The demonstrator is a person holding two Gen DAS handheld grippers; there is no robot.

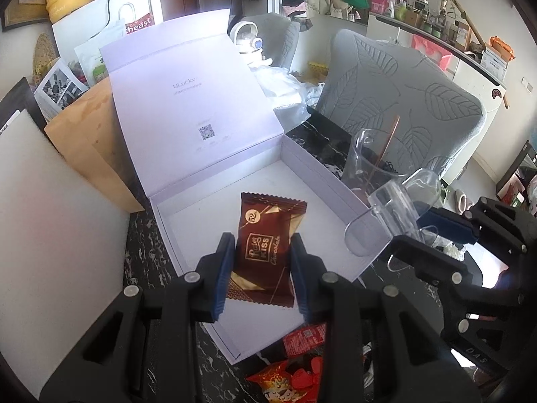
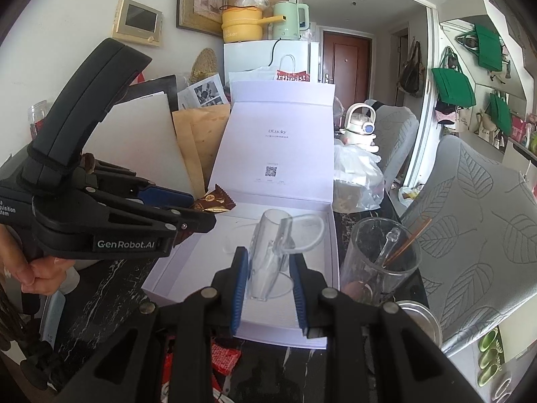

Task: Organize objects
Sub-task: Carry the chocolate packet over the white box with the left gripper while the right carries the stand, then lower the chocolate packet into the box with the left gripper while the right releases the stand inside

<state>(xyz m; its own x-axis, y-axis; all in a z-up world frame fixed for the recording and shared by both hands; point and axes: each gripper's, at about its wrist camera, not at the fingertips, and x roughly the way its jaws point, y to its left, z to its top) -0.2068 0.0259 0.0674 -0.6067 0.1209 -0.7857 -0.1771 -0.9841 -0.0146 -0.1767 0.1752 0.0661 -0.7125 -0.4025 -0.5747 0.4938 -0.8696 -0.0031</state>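
Both claws hang over the open white box [image 1: 329,181], whose lid stands propped at twelve o'clock. The left gripper [image 1: 261,268] is clamped on a brown chocolate packet [image 1: 265,245] above the box floor; the right gripper [image 2: 268,268] is clamped on a small clear glass cup [image 2: 272,248] with a looped handle, near the box's three o'clock wall.

Risk: the smooth cup is pinched only across its sides and could slide or tip on release, likely striking the box wall or the tall glass beaker [image 2: 379,262] just outside it. The crinkled packet could twist in the pads and land askew.

The left wrist view alone shows the packet's printed face and the red snack wrappers [image 1: 295,369] at six o'clock on the table. The right wrist view alone shows a hand [image 2: 33,275] gripping the left tool at nine o'clock.
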